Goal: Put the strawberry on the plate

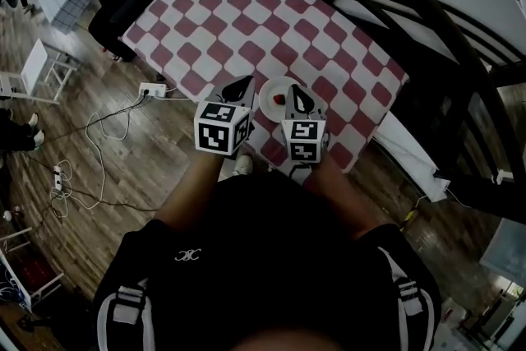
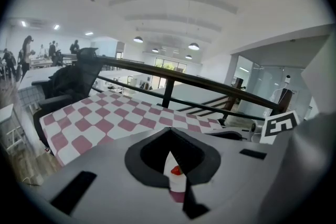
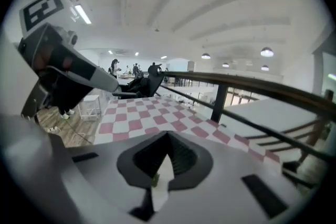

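Note:
A small red strawberry (image 1: 279, 99) lies on a white plate (image 1: 268, 92) near the front edge of the red-and-white checked table (image 1: 246, 20). My left gripper (image 1: 243, 83) hovers just left of the plate with its jaws together and nothing in them. In the left gripper view, the strawberry (image 2: 176, 170) on the plate (image 2: 176, 182) shows through the narrow slit below the left gripper (image 2: 171, 139). My right gripper (image 1: 299, 91) hangs over the plate's right rim, shut and empty. In the right gripper view, the right gripper (image 3: 168, 144) shows a white sliver with a green speck in its slit.
A dark railing (image 1: 394, 4) runs behind and to the right of the table. A power strip (image 1: 152, 90) with cables lies on the wooden floor to the left, near a white stool (image 1: 37, 70). A black chair (image 2: 68, 84) stands at the table's far left.

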Motion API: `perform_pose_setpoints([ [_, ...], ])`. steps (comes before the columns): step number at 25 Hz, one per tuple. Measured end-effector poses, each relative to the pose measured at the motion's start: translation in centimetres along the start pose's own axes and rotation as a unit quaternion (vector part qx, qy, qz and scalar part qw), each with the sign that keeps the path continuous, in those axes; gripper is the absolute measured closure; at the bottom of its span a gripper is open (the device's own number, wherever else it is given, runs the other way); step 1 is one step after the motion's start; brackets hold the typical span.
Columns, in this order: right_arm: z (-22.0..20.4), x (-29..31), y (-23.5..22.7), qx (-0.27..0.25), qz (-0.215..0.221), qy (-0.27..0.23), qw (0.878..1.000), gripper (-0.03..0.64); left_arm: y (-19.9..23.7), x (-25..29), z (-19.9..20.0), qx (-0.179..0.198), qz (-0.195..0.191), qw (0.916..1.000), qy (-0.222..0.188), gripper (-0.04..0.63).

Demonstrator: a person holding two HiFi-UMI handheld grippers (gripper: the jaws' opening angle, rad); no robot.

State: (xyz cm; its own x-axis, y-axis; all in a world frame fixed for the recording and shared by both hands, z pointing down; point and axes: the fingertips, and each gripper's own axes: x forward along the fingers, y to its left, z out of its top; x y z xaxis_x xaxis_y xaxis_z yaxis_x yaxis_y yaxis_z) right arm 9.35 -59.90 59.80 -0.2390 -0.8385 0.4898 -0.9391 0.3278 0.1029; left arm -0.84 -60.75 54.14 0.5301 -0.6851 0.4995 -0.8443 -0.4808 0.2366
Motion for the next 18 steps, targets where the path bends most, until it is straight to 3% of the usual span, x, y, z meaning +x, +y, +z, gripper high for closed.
perform_pose_setpoints([
  [3, 3.3, -1.4, -1.4, -0.059, -0.047, -0.061, 0.995, 0.603, -0.9, 0.9, 1.1, 0.012, -0.014, 0.9998, -0.008, 0.598],
  [5, 4.5, -2.6, -2.2, -0.073, -0.068, -0.087, 0.991, 0.603, -1.5, 1.1, 1.3, 0.016, -0.023, 0.9996, -0.006, 0.598],
  [10, 7.5, -5.8, -4.9, -0.014, -0.098, -0.129, 0.987, 0.603, -3.2, 1.3, 1.8, 0.028, -0.046, 0.9985, -0.005, 0.598],
  [18, 13.4, -10.2, -7.3, 0.046, -0.114, -0.206, 0.971, 0.603, -5.9, 0.1, 4.9, 0.046, -0.079, 0.9947, -0.048, 0.598],
])
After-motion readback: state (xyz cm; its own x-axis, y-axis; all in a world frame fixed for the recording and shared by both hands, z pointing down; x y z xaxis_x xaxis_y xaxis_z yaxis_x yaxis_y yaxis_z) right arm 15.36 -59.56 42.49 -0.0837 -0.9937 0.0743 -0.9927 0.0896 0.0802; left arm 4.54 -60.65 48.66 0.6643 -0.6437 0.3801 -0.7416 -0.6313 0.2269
